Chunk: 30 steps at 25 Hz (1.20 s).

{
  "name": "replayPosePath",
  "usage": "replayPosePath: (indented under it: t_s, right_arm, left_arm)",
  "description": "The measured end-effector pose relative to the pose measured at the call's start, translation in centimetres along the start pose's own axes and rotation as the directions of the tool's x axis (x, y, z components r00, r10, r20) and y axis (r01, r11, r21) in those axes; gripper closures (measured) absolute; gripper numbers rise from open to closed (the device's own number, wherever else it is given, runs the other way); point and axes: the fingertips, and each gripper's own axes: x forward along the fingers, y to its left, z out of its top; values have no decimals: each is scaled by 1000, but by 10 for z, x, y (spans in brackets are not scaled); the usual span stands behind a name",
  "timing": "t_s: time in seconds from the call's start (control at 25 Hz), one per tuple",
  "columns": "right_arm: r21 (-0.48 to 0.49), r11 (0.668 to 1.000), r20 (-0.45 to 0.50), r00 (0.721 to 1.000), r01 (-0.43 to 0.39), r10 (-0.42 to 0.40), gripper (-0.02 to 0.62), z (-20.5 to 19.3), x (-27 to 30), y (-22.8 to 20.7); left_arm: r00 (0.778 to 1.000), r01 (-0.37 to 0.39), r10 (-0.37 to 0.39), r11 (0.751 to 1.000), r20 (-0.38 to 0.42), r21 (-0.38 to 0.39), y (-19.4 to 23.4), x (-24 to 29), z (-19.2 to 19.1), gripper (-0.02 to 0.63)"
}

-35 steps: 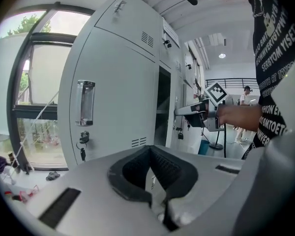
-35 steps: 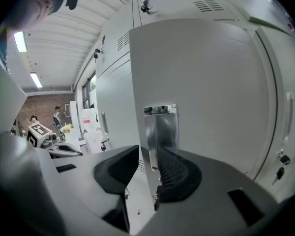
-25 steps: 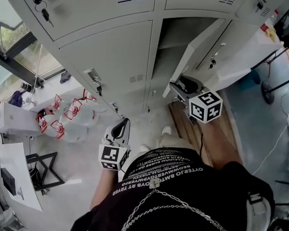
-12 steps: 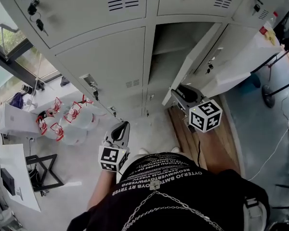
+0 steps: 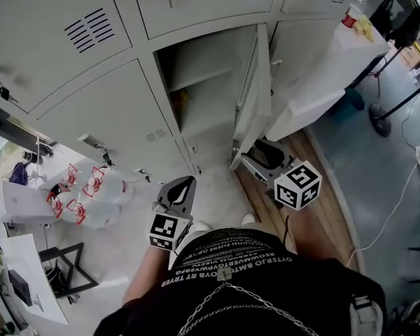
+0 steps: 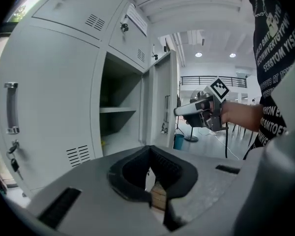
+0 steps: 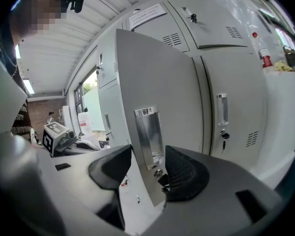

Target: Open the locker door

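Observation:
The grey locker door point(image 5: 256, 93) stands swung out, showing shelves in the compartment point(image 5: 196, 89). My right gripper point(image 5: 246, 158) is at the door's lower free edge. In the right gripper view the door's edge with its recessed metal handle plate point(image 7: 148, 134) stands between the jaws, and the right gripper point(image 7: 147, 162) is opening, its pads not pressing on the door. My left gripper point(image 5: 183, 185) hangs low in front of the lockers, shut on nothing. In the left gripper view, past the left gripper point(image 6: 150, 170), the open door point(image 6: 160, 107) and the right gripper point(image 6: 183, 110) show.
Neighbouring locker doors point(image 5: 112, 110) are closed, some with keys hanging. Several water bottles with red handles point(image 5: 91, 187) lie on the floor at the left. A white table point(image 5: 329, 75) stands right of the door. Wooden planks point(image 5: 322, 215) run under my right side.
The locker door has swung further out, so more of the compartment shows. My right gripper stayed at the door's lower edge. The left gripper has barely moved.

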Motion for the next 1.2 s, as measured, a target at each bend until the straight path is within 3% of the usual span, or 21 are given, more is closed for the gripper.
replayPosePath:
  t_s: [0.16, 0.4, 0.72, 0.96, 1.2]
  right_arm:
    - [18, 1000, 1, 1000, -3, 3, 379, -7, -30, -21]
    - [18, 998, 3, 998, -55, 55, 382, -11, -55, -45]
    - [-53, 979, 2, 980, -197, 198, 502, -9, -69, -44]
    - [-87, 956, 33, 958, -281, 284, 598, -10, -92, -58]
    - [-100, 945, 12, 949, -311, 314, 598, -16, -97, -71]
  left_arm:
    - [1000, 5, -5, 1000, -6, 12, -27, 17, 6, 601]
    - [998, -55, 55, 999, -9, 4, -49, 35, 20, 601]
    - [988, -154, 154, 988, 21, -5, -82, 50, 39, 601]
    - [967, -253, 253, 967, 25, -17, -97, 43, 41, 601]
    - [942, -334, 335, 941, 10, -50, -114, 30, 30, 601]
